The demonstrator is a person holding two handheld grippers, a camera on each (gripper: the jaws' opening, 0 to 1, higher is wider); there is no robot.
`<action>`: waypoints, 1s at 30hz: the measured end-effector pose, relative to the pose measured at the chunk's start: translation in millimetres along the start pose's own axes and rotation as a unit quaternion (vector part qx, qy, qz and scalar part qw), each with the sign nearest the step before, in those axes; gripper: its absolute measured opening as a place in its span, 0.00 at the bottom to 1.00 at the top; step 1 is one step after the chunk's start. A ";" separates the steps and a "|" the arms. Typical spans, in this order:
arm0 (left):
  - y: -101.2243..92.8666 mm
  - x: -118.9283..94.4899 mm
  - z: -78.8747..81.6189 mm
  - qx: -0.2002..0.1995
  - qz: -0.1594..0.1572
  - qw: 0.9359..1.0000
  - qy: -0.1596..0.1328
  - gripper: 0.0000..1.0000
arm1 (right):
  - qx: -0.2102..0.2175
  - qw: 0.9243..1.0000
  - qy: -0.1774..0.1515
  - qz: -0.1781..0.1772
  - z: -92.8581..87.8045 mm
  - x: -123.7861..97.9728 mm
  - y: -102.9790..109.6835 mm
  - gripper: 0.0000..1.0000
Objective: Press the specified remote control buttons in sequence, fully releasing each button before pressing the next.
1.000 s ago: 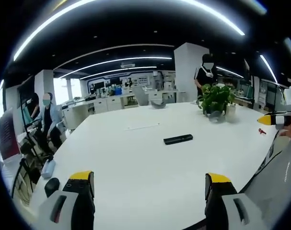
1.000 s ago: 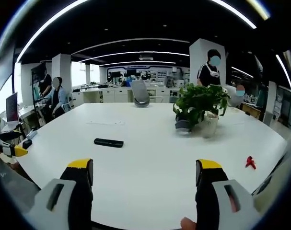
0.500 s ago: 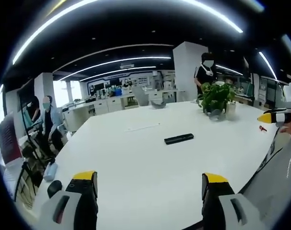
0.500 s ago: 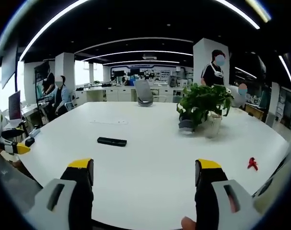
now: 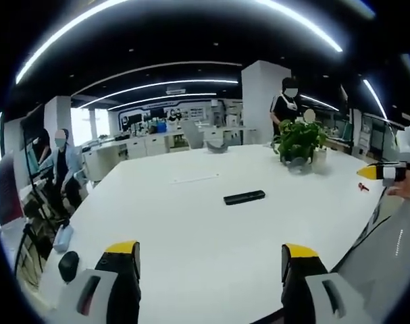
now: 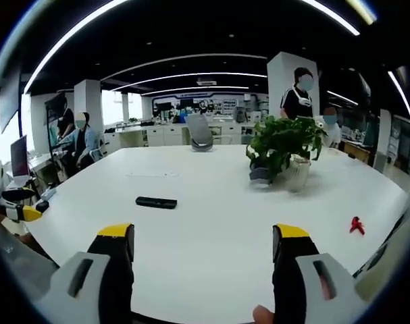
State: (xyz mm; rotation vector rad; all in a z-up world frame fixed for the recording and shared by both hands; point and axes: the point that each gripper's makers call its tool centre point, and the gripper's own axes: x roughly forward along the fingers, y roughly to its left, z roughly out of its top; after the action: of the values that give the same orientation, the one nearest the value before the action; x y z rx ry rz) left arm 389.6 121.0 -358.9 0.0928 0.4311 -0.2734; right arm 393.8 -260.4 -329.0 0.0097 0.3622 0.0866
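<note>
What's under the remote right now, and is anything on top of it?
The remote lies flat on the bare white table; nothing rests on it. Its underside and the table beneath are hidden.

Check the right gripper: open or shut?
Open. The right gripper shows its two yellow-tipped jaws wide apart over the white table, holding nothing.

Counter (image 6: 211, 223) surface lies bare between its near edge and the remote control (image 6: 157, 202) at mid-counter; approach open from the near edge. Obstacles: potted plant (image 6: 284, 152) toward the far right corner, small red object (image 6: 356, 225) near the right edge. Both stand well apart from the remote control.
</note>
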 end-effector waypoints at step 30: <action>-41.4 92.8 98.6 0.244 -0.195 0.947 0.074 0.58 | 0.014 1.000 0.012 -0.011 -5.3 -0.2 -6.3 0.81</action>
State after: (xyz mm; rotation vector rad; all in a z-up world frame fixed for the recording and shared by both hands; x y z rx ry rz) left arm 498.4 44.4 -310.3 0.5200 0.5219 -0.7664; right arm 392.2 -266.8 -334.0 0.0326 0.3869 0.0607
